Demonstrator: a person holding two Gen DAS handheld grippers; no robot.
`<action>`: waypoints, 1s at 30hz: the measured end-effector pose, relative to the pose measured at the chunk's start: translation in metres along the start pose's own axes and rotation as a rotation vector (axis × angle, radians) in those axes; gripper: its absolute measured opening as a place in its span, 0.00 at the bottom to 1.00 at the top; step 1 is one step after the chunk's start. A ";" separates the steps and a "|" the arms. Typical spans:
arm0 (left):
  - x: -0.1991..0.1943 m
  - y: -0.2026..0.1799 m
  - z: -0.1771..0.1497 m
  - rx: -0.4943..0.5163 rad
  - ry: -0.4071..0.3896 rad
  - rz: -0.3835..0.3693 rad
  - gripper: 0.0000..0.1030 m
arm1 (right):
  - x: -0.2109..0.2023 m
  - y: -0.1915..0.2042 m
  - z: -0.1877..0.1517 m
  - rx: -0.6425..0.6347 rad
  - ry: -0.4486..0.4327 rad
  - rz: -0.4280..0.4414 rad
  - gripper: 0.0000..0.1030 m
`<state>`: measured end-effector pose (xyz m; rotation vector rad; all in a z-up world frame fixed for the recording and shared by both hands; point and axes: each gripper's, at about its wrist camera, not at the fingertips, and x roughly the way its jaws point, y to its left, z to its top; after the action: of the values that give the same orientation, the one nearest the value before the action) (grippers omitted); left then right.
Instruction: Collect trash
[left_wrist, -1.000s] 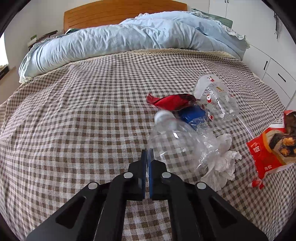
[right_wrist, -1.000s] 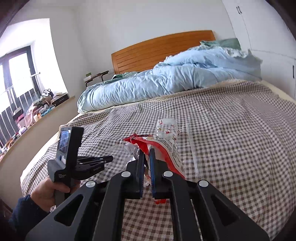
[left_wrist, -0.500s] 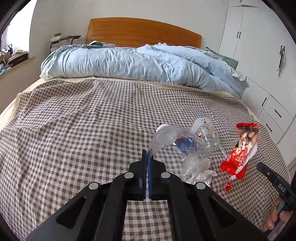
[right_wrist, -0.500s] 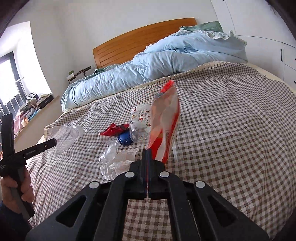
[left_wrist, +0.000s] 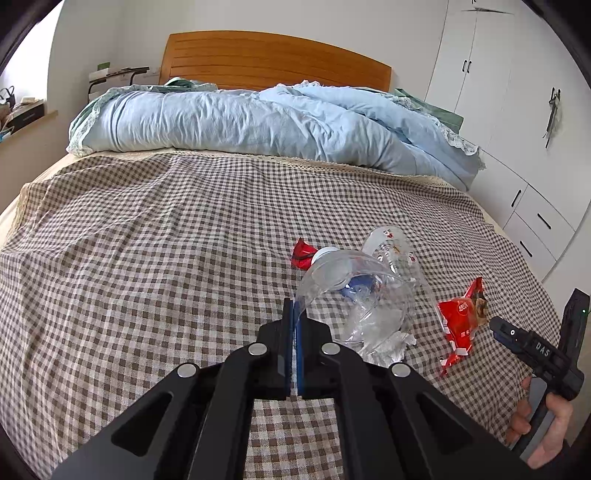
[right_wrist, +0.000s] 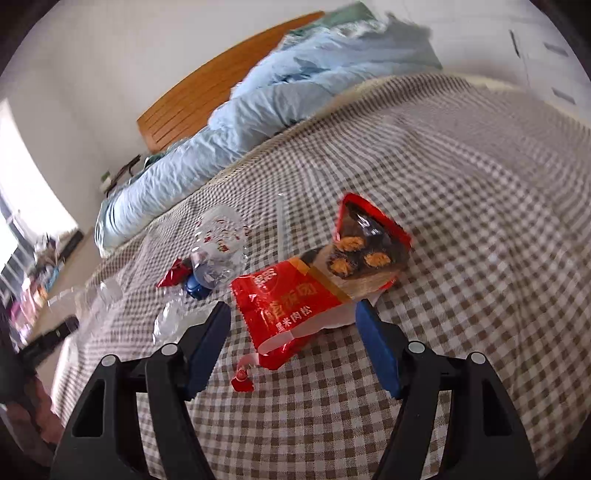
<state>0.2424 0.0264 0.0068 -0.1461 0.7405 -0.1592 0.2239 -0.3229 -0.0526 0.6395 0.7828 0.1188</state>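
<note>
Trash lies in a loose cluster on the checked bedspread (left_wrist: 147, 258), toward the near right part of the bed. The left gripper (left_wrist: 293, 314) is clenched on the thin edge of a crushed clear bottle (left_wrist: 351, 291), which sticks out up and to the right of the pressed-together jaws, its white cap at the far end. Behind the bottle lie a small red wrapper (left_wrist: 303, 253), a blue item (left_wrist: 356, 286) seen through the plastic, and a clear cup (left_wrist: 391, 245) with red print. Crumpled tissue (left_wrist: 391, 345) sits just beside the bottle's near end.

The right gripper (right_wrist: 295, 332) has its jaws opening. A red snack bag (right_wrist: 295, 302) lies between them, its near end just beside the right blue pad, and neither pad presses on it. In the left wrist view the same bag (left_wrist: 461, 317) is near the right edge of the bed, right of the bottle, with the right gripper's tip just beside it and a hand (left_wrist: 543, 432) on its handle.

A rumpled blue duvet (left_wrist: 258, 122) is heaped at the far end against a wooden headboard (left_wrist: 277, 59). White cabinets (left_wrist: 491, 74) line the right wall.
</note>
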 end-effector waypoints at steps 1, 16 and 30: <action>0.000 0.000 -0.001 0.000 0.001 -0.001 0.00 | 0.004 -0.007 0.000 0.067 0.030 0.028 0.66; 0.007 0.005 -0.002 -0.013 0.021 -0.018 0.00 | 0.060 -0.004 -0.008 0.223 0.080 0.054 0.04; -0.016 -0.027 0.001 0.047 -0.027 -0.062 0.00 | -0.037 0.043 -0.030 -0.174 0.010 0.005 0.04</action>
<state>0.2291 0.0032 0.0226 -0.1259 0.7050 -0.2336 0.1822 -0.2852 -0.0207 0.4764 0.7714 0.1928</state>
